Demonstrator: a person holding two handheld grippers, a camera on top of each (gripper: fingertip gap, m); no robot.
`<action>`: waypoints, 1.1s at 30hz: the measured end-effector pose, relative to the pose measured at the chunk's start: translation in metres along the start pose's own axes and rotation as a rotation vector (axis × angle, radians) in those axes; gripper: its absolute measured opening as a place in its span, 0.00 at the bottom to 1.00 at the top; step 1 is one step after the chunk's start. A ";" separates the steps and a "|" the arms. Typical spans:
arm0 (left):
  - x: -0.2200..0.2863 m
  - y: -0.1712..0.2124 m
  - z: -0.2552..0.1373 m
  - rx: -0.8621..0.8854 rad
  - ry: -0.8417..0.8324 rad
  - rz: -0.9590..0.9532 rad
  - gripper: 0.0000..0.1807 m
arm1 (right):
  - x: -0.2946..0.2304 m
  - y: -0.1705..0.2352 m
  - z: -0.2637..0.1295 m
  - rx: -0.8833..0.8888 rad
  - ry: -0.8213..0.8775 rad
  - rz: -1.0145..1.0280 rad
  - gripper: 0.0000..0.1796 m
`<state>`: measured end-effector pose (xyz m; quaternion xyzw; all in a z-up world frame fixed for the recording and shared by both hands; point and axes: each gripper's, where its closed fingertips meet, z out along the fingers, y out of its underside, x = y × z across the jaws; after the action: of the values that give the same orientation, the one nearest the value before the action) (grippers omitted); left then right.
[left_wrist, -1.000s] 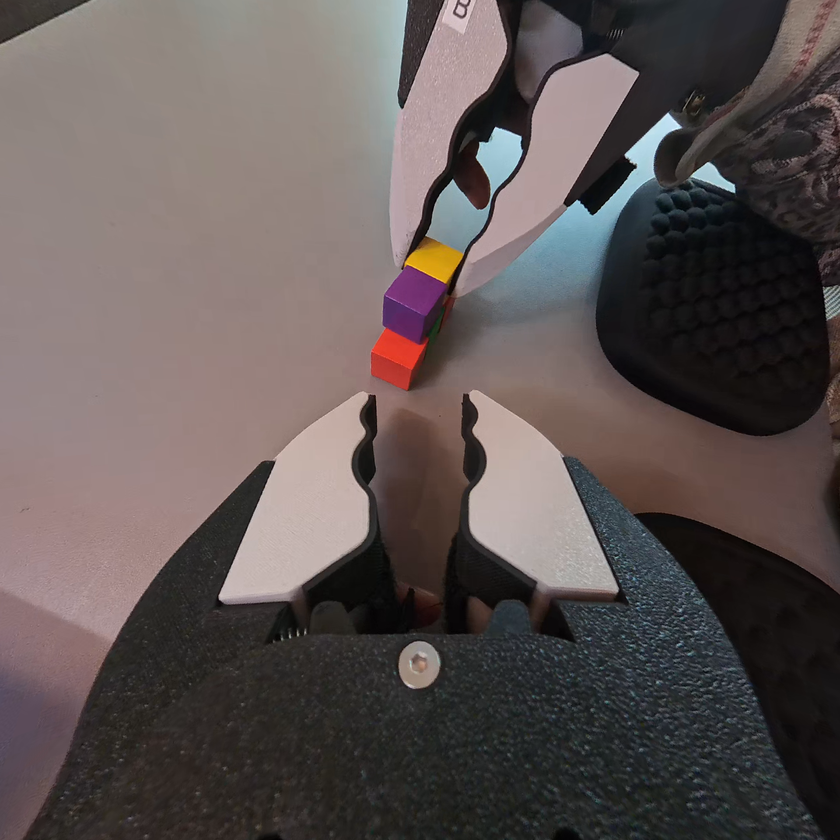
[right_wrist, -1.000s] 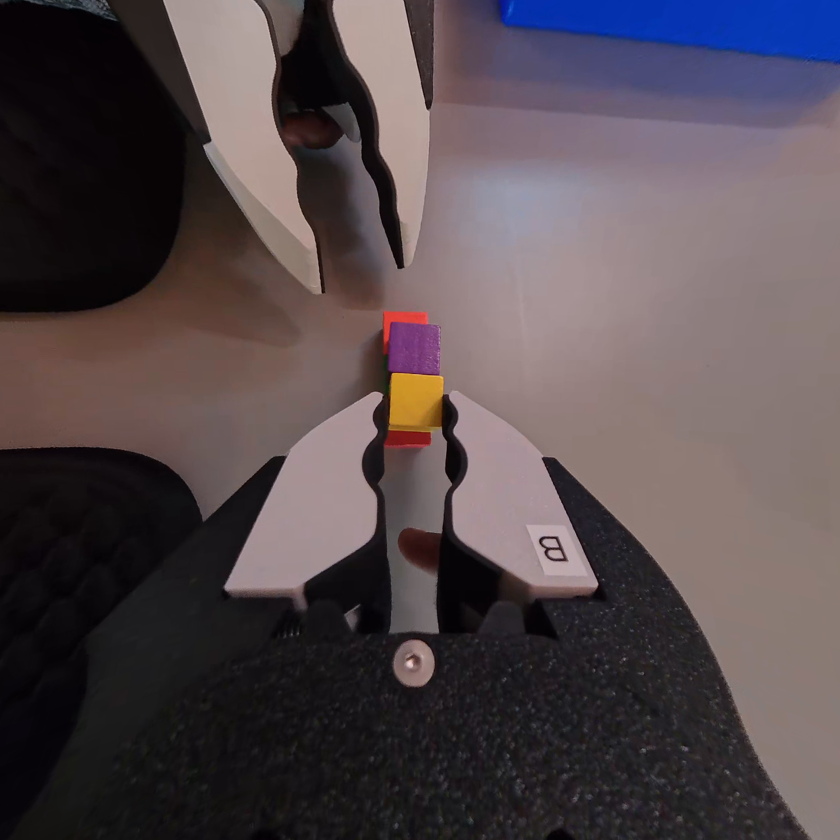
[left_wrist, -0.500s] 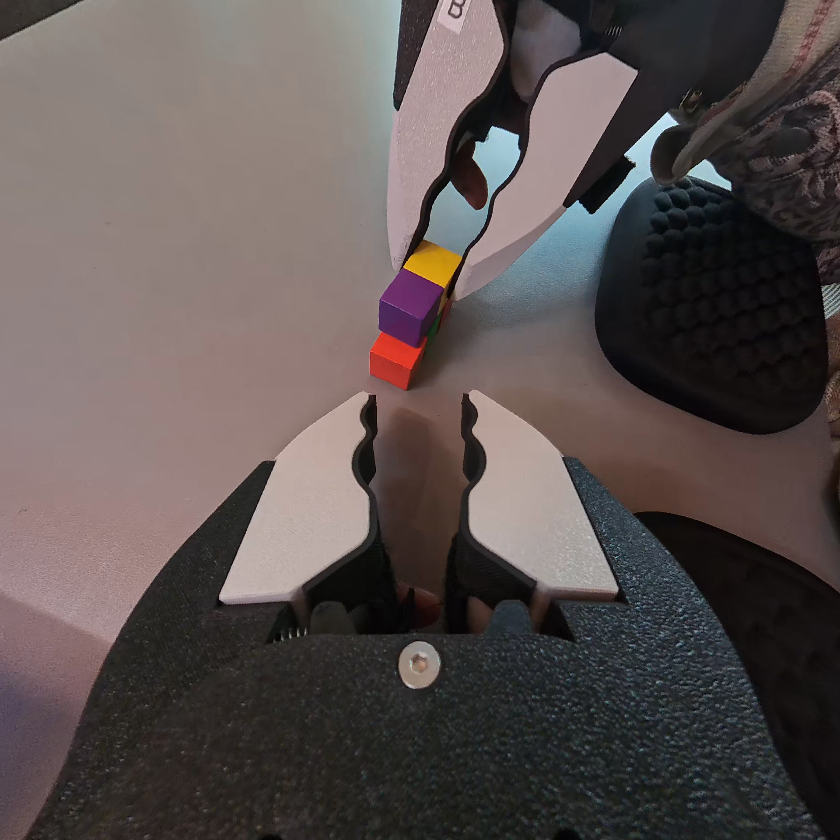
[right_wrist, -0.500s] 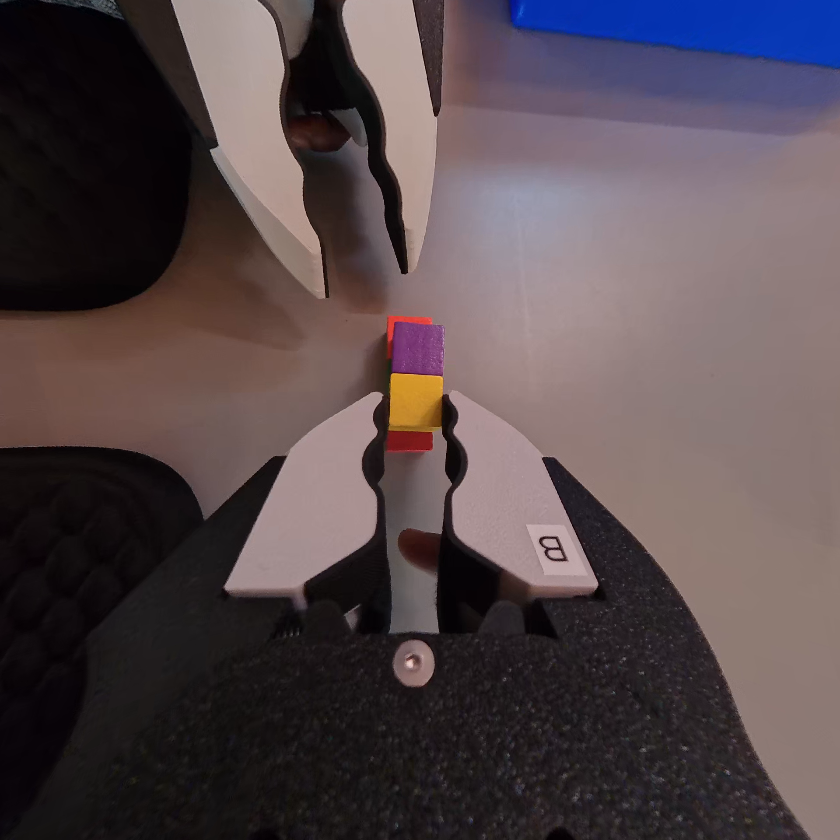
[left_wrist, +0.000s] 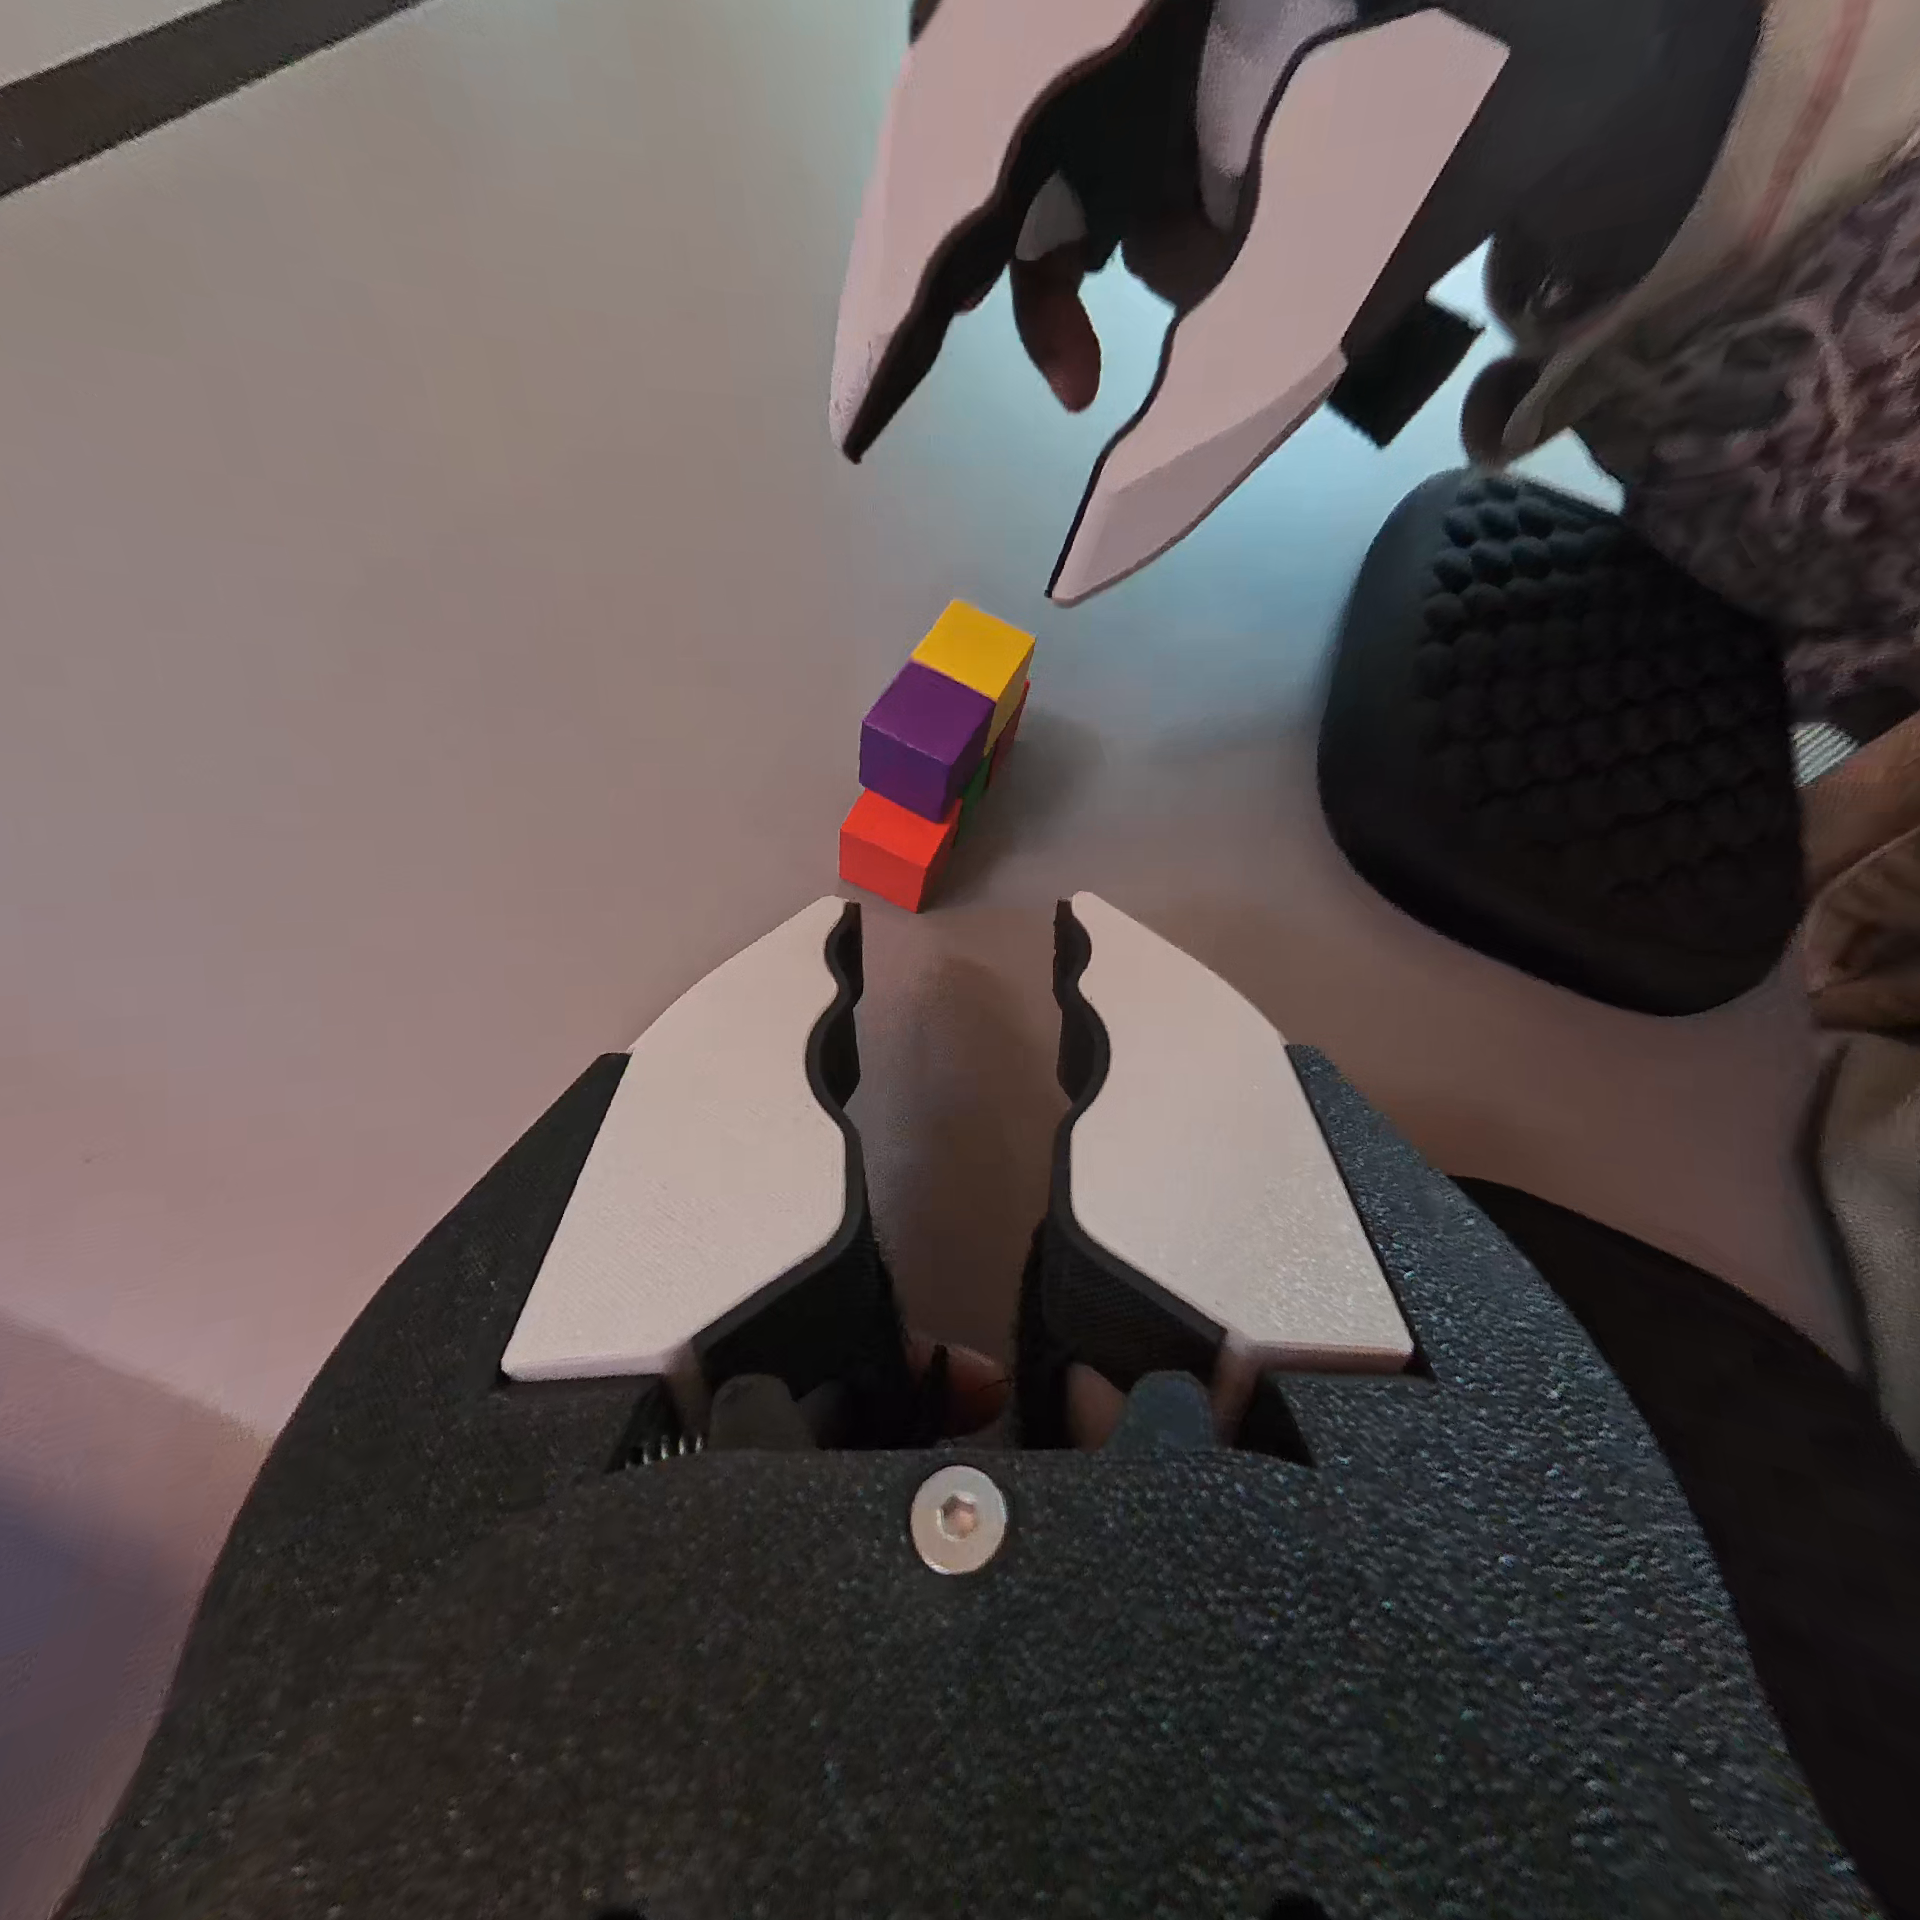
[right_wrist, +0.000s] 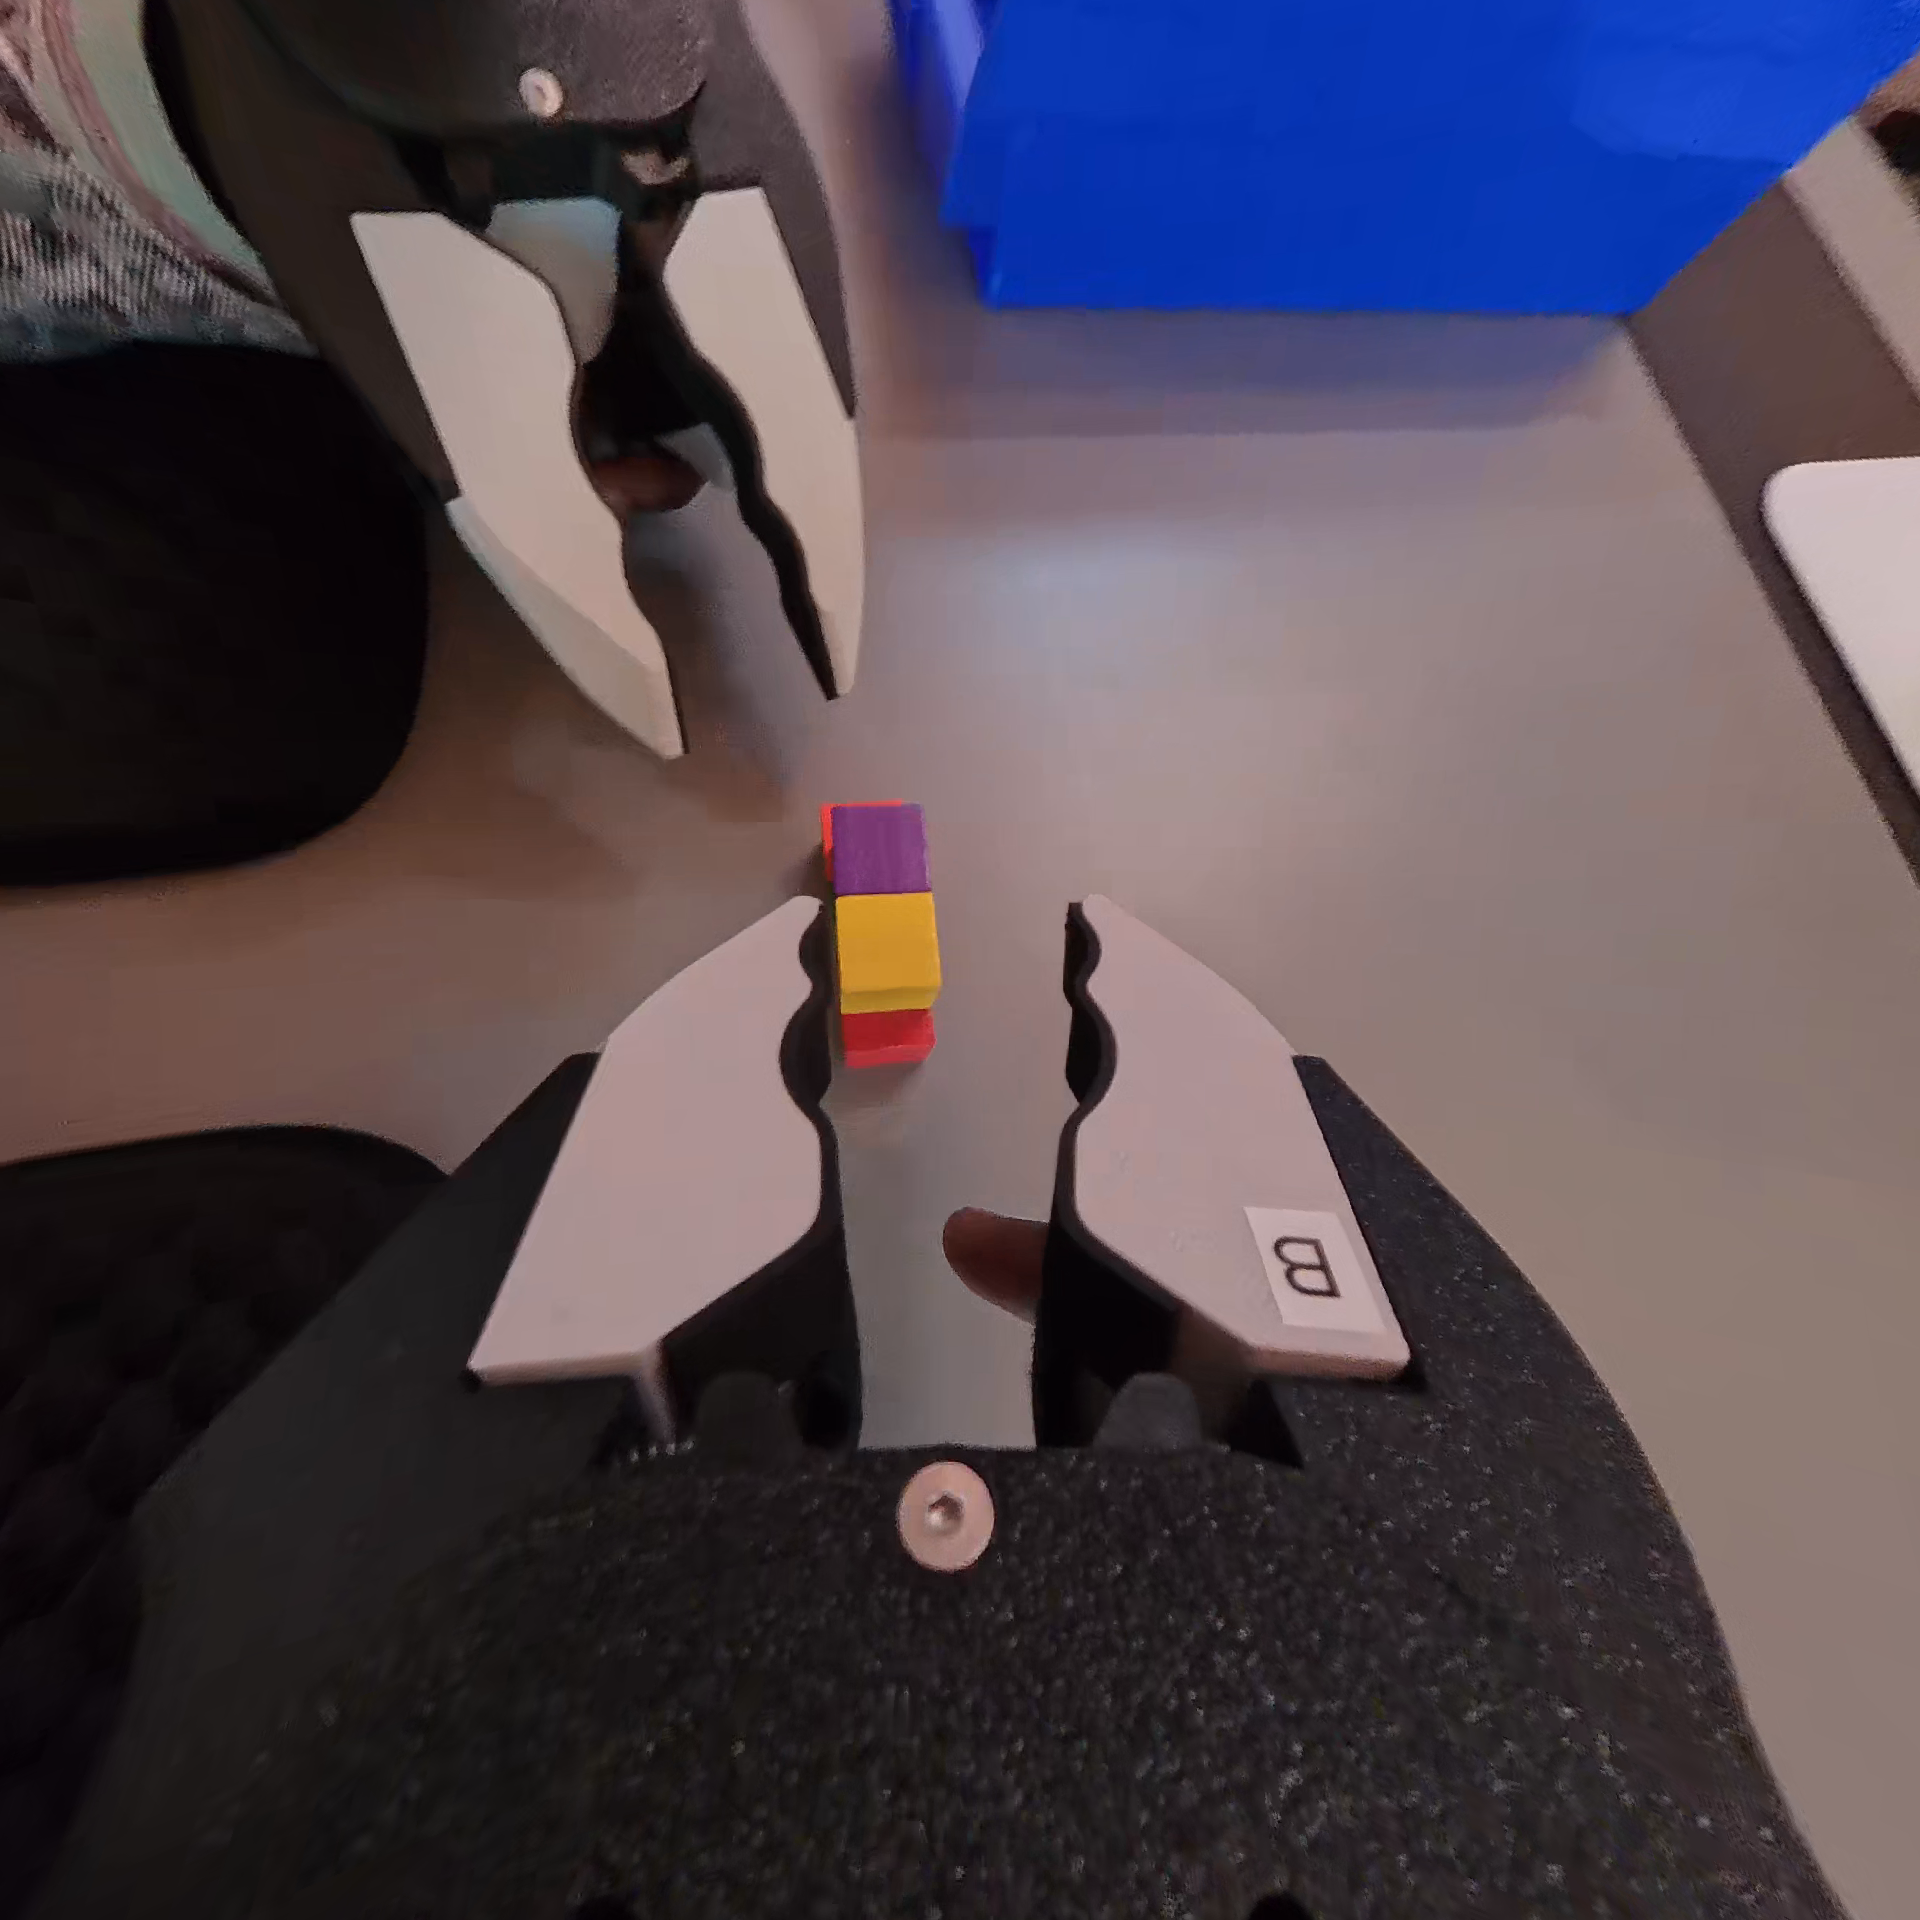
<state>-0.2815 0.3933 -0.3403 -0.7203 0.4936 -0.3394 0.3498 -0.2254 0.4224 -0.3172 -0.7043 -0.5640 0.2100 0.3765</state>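
Showing only rightward: blue bin (right_wrist: 1351, 156)

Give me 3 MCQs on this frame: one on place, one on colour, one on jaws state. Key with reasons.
1. Where does the yellow block sit?
A. On the red block, beside the purple block
B. Alone on the table
C. Inside the blue bin

2. Which colour is the lowest block nearest the left gripper?
A. Yellow
B. Orange-red
C. Blue

3. How do the jaws of the right gripper stand?
A. Shut on the yellow block
B. Open, holding nothing
C. Shut on the purple block

Key:
1 A: the right wrist view shows red under yellow, with purple adjoining it.
2 B: the orange-red block lies just ahead of that gripper's fingertips.
3 B: a wide gap shows between the fingertips, and the left wrist view shows them above the stack.
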 end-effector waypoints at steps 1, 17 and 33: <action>0.000 -0.006 -0.007 0.009 0.000 -0.012 0.19 | 0.002 -0.004 -0.004 0.035 0.021 0.018 0.25; -0.288 0.009 -0.141 -0.161 -0.647 -0.435 0.21 | 0.017 -0.013 -0.017 0.274 0.161 0.103 0.29; -0.286 -0.023 -0.144 0.132 -0.631 -0.449 0.12 | 0.018 -0.009 -0.016 0.287 0.152 0.105 0.29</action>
<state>-0.4717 0.6461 -0.2860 -0.8553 0.1689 -0.2005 0.4468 -0.2146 0.4357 -0.2985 -0.6858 -0.4604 0.2538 0.5034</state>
